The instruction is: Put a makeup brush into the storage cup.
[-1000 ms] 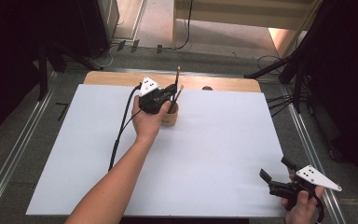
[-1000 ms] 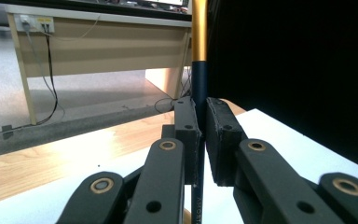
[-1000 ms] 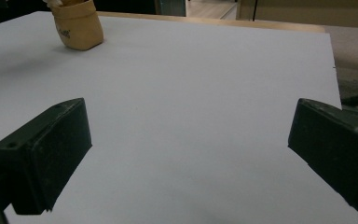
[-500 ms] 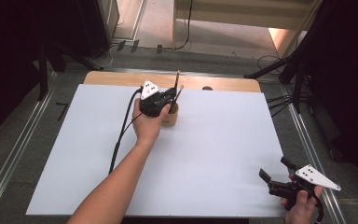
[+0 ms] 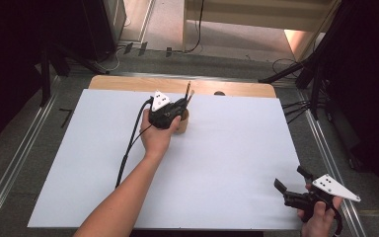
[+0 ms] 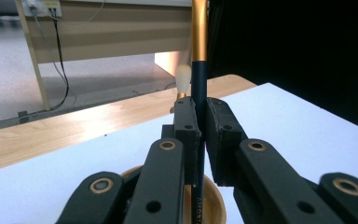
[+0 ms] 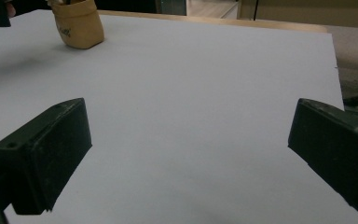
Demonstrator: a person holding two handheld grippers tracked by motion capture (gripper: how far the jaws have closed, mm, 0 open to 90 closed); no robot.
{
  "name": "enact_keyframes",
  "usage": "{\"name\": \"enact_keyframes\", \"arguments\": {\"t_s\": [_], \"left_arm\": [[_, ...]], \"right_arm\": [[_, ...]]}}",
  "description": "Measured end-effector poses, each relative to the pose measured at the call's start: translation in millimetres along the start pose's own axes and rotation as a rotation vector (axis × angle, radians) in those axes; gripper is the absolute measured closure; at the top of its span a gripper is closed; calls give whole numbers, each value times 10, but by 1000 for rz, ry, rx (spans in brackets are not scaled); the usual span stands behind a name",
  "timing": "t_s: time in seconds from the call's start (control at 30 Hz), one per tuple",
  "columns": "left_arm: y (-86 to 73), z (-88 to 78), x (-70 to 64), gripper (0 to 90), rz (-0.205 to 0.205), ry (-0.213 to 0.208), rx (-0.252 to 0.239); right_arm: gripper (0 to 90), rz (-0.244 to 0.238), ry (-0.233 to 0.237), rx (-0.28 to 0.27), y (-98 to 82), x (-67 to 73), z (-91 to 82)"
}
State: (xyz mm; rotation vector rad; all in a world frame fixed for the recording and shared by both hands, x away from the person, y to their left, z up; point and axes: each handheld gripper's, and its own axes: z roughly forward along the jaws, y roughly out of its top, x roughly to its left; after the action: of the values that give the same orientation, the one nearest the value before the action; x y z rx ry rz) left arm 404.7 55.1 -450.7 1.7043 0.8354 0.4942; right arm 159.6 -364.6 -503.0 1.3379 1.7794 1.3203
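White sheet (image 5: 217,163) covered the wooden table (image 5: 128,83); near its far edge, left gripper (image 6: 199,122) pinched a brush (image 6: 198,70) standing in the tan cup (image 7: 78,27); right gripper (image 7: 186,154) sat spread.

White sheet (image 5: 227,163) covers most of the tabletop; bare wood strip (image 5: 128,83) left along the far edge. Small dark knob (image 5: 219,93) on that strip, approx. mid-edge. Beyond the far edge: grey floor w/ cables (image 5: 197,29), pale wooden bench (image 5: 256,12). Metal rails (image 5: 10,168) flank both sides; black stand legs (image 5: 311,74) off the far right corner.

Grey floor (image 5: 19,163), black stands (image 5: 321,74), wooden furniture (image 5: 256,12)
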Motion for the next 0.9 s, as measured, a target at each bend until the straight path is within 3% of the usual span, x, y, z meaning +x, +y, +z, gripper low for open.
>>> {"name": "enact_keyframes", "arguments": {"t_s": [0.23, 0.3, 0.47, 0.67, 0.8, 0.9], "left_arm": [[9, -21, -30, 828, 13, -3, 17], [18, -29, -32, 728, 21, 7, 17], [36, -62, -4, 669, 23, 25, 24], [70, -111, -1, 625, 15, -4, 2], [89, -157, -10, 548, 16, -29, 10], [109, -221, 16, 458, -16, -40, 2]], "right_arm": [[0, 1, -3, -1, 0, -2, -2], [0, 4, -4, -2, -1, -3, -3], [0, -2, -3, 0, 0, 1, 1], [0, 2, -3, 2, 0, 5, 4], [0, -6, -5, 2, 0, 1, 4], [0, 2, -8, -1, 2, -2, 2]]}}
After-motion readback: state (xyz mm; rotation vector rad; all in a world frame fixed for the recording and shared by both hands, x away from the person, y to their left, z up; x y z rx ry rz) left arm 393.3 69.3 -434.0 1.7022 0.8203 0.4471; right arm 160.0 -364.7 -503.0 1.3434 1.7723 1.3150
